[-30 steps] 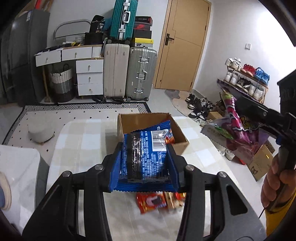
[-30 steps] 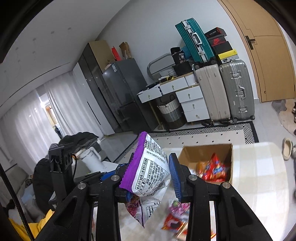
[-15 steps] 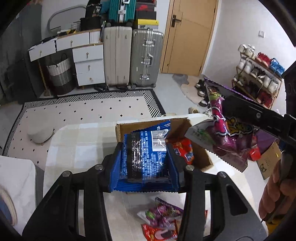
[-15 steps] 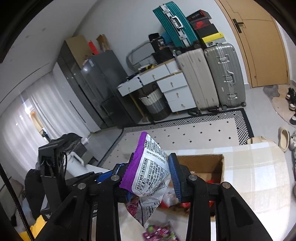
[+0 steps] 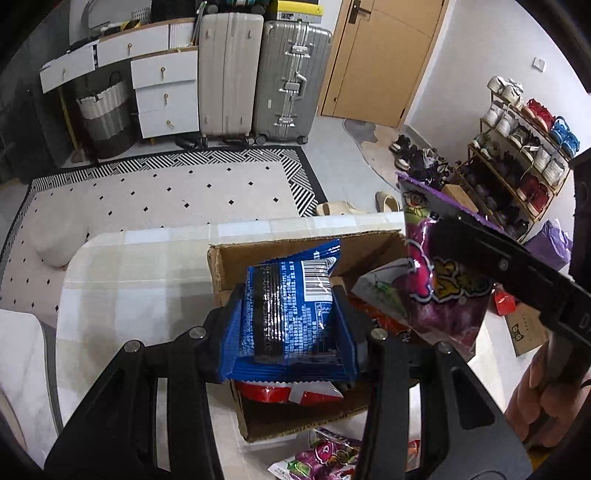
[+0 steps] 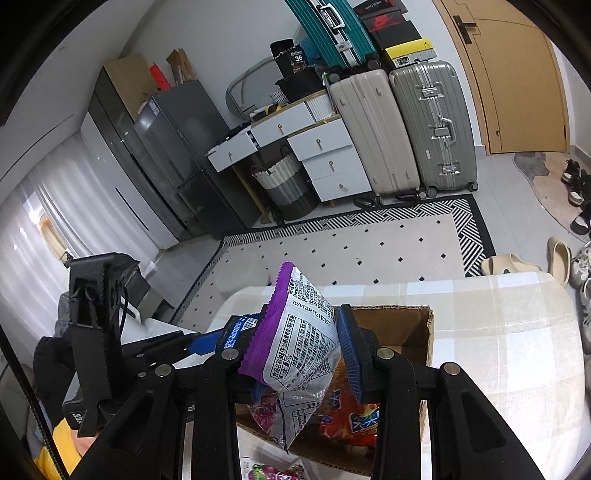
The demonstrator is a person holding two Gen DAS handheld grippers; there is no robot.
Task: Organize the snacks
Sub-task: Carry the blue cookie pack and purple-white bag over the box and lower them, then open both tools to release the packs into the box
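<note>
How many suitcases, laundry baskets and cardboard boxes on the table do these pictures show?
Suitcases: 3, namely a cream one, a silver one and a teal one lying on top.
Laundry baskets: 1.
Cardboard boxes on the table: 1.
Total: 5.

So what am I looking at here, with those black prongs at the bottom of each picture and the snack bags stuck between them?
There is no robot. A person holds a two-finger clamp in each hand, and a wide-angle camera on each clamp looks along its fingers. One picture comes from the left gripper, which is shut on a blue snack packet. The other comes from the right gripper, shut on a purple snack bag. Both hang over an open cardboard box standing on a table with a pale checked cloth. Red packets already lie inside the box, and a few more snacks lie on the cloth in front of it.
</note>
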